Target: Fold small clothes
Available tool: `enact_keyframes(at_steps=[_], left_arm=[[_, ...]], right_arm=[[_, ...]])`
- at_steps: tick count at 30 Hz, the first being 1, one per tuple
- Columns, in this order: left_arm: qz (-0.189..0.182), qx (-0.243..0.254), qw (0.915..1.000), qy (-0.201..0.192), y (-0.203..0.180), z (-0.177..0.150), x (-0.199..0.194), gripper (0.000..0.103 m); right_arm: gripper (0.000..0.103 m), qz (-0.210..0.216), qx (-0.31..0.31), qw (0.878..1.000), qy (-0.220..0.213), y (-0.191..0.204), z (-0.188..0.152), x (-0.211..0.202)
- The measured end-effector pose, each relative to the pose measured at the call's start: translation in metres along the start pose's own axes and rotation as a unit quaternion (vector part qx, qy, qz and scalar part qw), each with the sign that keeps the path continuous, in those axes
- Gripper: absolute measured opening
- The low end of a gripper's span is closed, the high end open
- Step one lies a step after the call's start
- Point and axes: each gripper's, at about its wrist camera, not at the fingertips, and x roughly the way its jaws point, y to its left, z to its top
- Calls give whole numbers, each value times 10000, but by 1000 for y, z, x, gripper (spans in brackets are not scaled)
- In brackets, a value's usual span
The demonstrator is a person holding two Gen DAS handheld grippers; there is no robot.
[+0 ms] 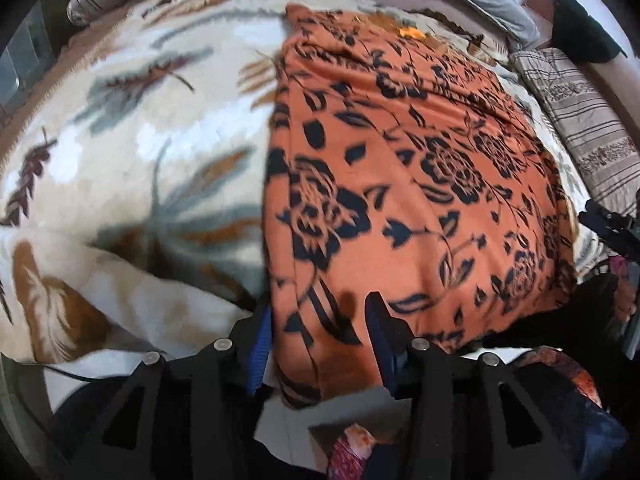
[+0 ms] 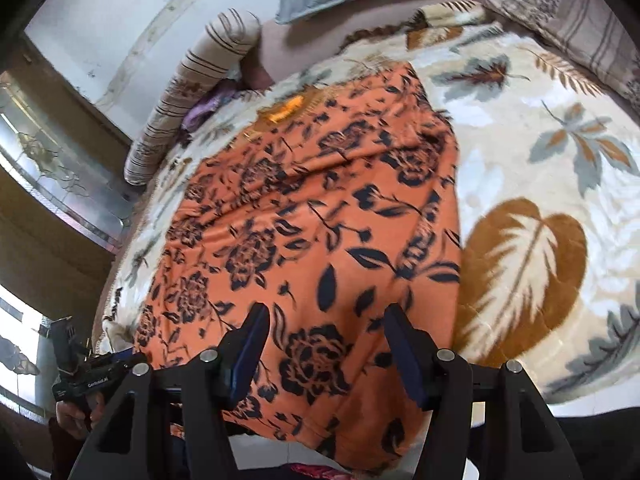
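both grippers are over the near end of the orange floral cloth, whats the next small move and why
Probably close both grippers on the near hem. The left gripper straddles the left edge of the orange floral cloth, and the right gripper sits over its near end with fabric between open fingers. The cloth lies flat on the blanket, ready to lift.

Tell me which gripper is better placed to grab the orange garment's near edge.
Left. The left gripper straddles the orange garment at its near corner; the right gripper hangs over its middle.
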Motion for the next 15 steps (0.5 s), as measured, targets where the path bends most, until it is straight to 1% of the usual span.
enact_keyframes(at_steps=[3,4,6,7,9,10,12,15], left_arm=[[-110,11,9999,40,-1,-2,0,45],[-126,2,9999,57,-1,-2,1,41],[-136,14,9998,119,-3,-1,5,36],[-140,32,9998,148,-4,0,7,36],[-142,71,9997,187,-7,2,8,37],[-161,60,9996,207,-7,2,9,42],[-214,93,9995,202,-11,6,11,45],[-304,139,9993,165,-15,7,12,45]], right_arm=[[63,-221,68,9997,100,-8,-7,-6],[64,-309,123,9994,138,-11,-8,-8],[70,-544,226,9980,246,-14,-12,-11],[71,-640,221,9973,291,-12,-15,-12],[77,-808,151,9958,405,-7,-22,-10],[77,-876,106,9951,457,-4,-24,-7],[77,-1031,-2,9930,582,7,-30,3],[77,-1152,-201,9893,871,24,-39,23]])
